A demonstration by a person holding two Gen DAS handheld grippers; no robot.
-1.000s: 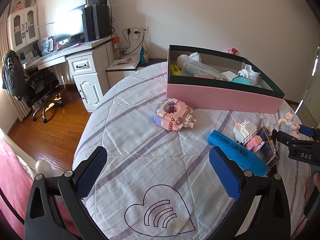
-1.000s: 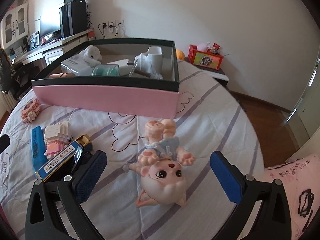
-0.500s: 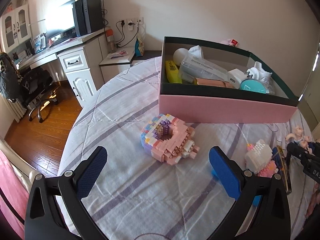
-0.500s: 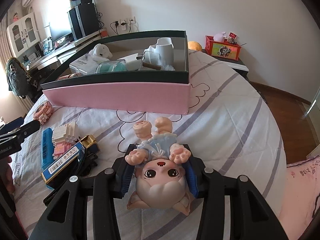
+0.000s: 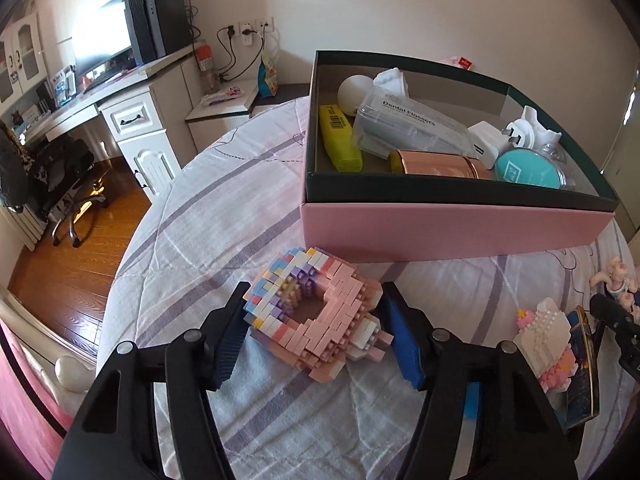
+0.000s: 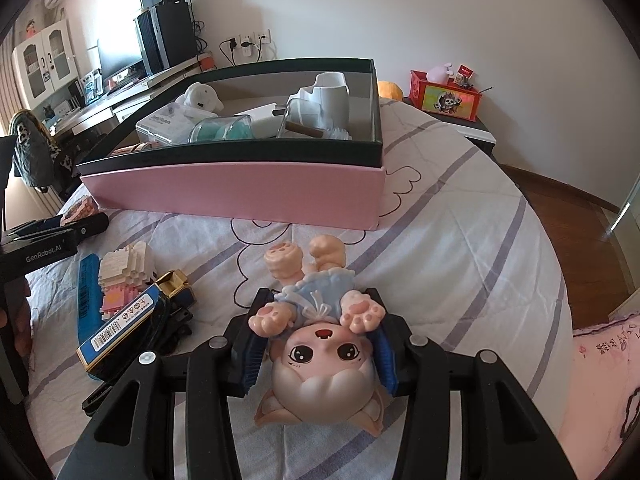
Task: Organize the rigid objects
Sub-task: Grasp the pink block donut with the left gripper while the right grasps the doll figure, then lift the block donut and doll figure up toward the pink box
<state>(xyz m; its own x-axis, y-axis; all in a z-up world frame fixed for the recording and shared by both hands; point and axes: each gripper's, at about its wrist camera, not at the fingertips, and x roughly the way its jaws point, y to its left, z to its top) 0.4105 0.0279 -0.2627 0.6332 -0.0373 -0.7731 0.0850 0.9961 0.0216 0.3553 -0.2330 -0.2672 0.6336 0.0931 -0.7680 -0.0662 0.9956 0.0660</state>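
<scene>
Ahead of both claws stands the pink box (image 5: 452,232), while the left claw (image 5: 316,334) is closing around the brick model (image 5: 316,316) and the right claw (image 6: 318,344) grips the doll (image 6: 320,344), feet toward the box.

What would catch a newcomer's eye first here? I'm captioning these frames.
The big-eyed pig doll lying on the quilt, gripped by the right gripper. Next, the pastel brick model between the closing left gripper fingers, before the pink box full of items.
</scene>
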